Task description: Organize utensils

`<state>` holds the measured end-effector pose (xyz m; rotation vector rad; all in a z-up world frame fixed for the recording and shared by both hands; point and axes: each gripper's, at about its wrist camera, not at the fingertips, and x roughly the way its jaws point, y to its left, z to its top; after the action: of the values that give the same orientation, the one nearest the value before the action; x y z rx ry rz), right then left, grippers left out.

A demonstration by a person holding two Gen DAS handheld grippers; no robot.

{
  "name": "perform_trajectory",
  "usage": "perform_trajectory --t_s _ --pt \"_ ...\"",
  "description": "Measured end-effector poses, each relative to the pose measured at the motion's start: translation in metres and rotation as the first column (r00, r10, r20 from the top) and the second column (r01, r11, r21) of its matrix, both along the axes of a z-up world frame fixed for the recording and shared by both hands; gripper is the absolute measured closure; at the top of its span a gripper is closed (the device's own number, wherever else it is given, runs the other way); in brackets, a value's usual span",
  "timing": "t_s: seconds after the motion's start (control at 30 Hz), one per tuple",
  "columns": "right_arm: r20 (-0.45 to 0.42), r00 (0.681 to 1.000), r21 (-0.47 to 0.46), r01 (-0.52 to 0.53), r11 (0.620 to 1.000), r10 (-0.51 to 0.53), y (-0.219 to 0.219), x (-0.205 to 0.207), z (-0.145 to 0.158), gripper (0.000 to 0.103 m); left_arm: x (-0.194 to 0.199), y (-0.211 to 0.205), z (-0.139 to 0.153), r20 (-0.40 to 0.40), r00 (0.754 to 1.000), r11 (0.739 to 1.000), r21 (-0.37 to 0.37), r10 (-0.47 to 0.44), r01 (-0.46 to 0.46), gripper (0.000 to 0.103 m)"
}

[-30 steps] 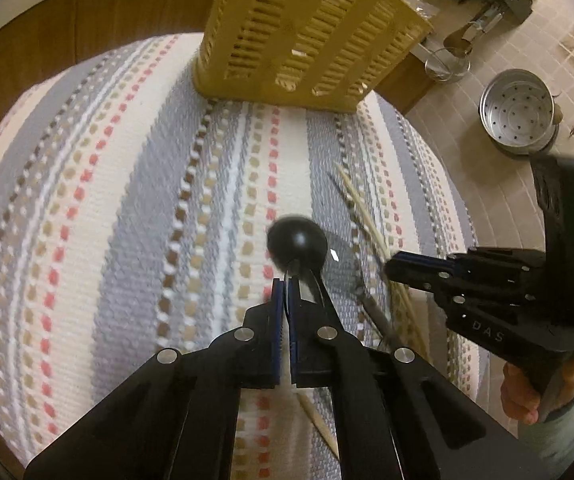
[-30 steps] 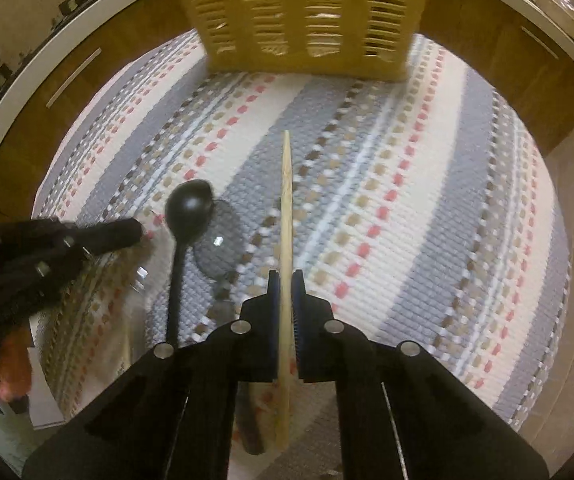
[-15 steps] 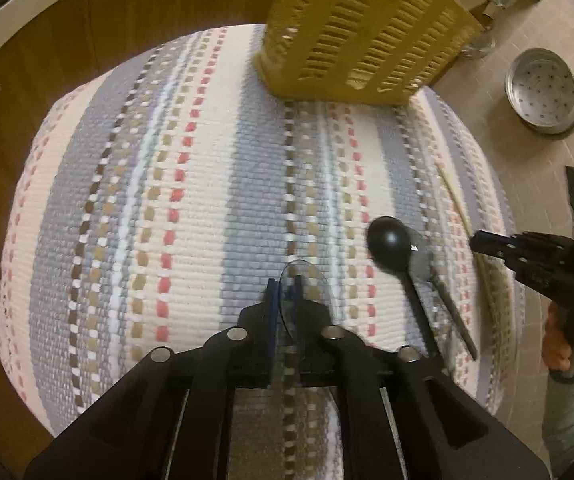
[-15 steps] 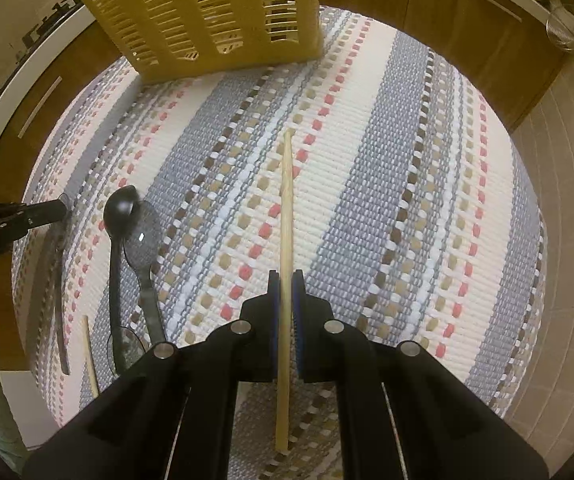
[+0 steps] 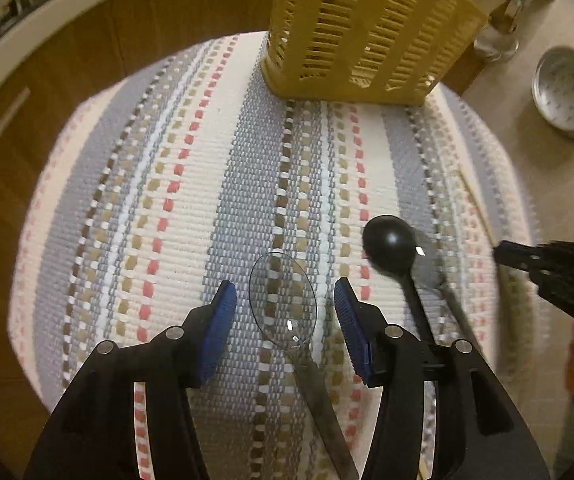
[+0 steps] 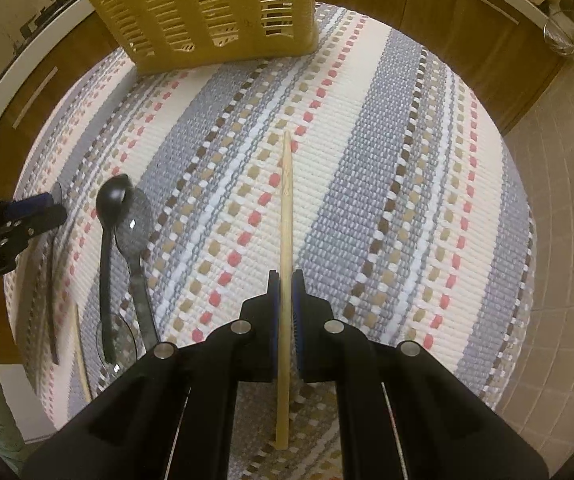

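Note:
My left gripper (image 5: 285, 314) points down at the striped mat, its jaws opening. A clear plastic spoon (image 5: 283, 300) lies between the blue pads (image 5: 223, 316), and neither pad touches it. To its right a black spoon (image 5: 391, 244) rests on the mat, with another clear spoon (image 6: 135, 220) beside it. My right gripper (image 6: 285, 280) is shut on a wooden chopstick (image 6: 286, 208) that points toward the yellow slotted basket (image 6: 215, 8) at the mat's far end. Each view shows the other gripper at its edge: the left gripper (image 6: 47, 208) and the right gripper (image 5: 503, 252).
The woven striped mat (image 5: 127, 220) covers a small table with wooden cabinets (image 6: 487, 40) behind it. A second chopstick (image 6: 81, 360) and a further clear spoon (image 6: 115, 336) lie near the mat's left edge. A metal steamer pot (image 5: 567, 92) stands on the tiled floor.
My left gripper swung left away from the black spoon, shut on the clear spoon, and has now spread its jaws off it. The right gripper shifted slightly, keeping hold of the chopstick.

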<state>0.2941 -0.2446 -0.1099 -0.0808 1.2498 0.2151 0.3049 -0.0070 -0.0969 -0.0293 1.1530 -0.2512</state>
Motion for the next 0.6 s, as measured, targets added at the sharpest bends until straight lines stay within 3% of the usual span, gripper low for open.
perform_trajectory --t_s 0.07,0.17,0.3,0.37,0.43,0.53,0.6 --pt "-0.007 1.000 -0.006 -0.005 1.000 0.005 0.000 -0.002 0.000 0.098 -0.002 -0.005 0.001 0.014 1.000 0.999 0.045 -0.002 0.001 0.055" --pt "-0.035 0.999 0.024 0.001 1.000 0.000 -0.005 0.002 0.000 0.097 -0.003 -0.004 0.003 0.020 1.000 0.997 0.072 -0.009 0.008 0.067" --pt "-0.019 0.999 0.036 0.028 0.999 -0.028 -0.013 0.017 0.011 0.087 0.000 0.001 0.005 0.003 1.000 0.999 0.040 -0.012 0.012 0.071" --pt "-0.022 0.999 0.053 0.027 0.998 -0.026 -0.013 0.026 0.014 0.061 0.002 0.006 0.007 -0.008 1.000 1.000 0.012 -0.008 0.008 0.071" --pt "-0.016 1.000 0.060 0.023 0.998 -0.023 -0.009 0.031 0.016 0.045 0.002 0.009 0.007 -0.017 1.000 1.000 0.001 -0.014 0.014 0.071" --pt "-0.017 1.000 0.023 -0.017 1.000 0.018 0.003 0.032 0.015 0.050 0.002 0.008 0.007 -0.020 0.999 1.000 0.013 -0.028 0.028 0.071" --pt "-0.046 0.998 0.033 -0.031 0.999 0.033 0.008 0.029 0.011 0.067 0.001 0.007 0.007 -0.017 0.999 0.999 0.023 -0.032 0.032 0.070"
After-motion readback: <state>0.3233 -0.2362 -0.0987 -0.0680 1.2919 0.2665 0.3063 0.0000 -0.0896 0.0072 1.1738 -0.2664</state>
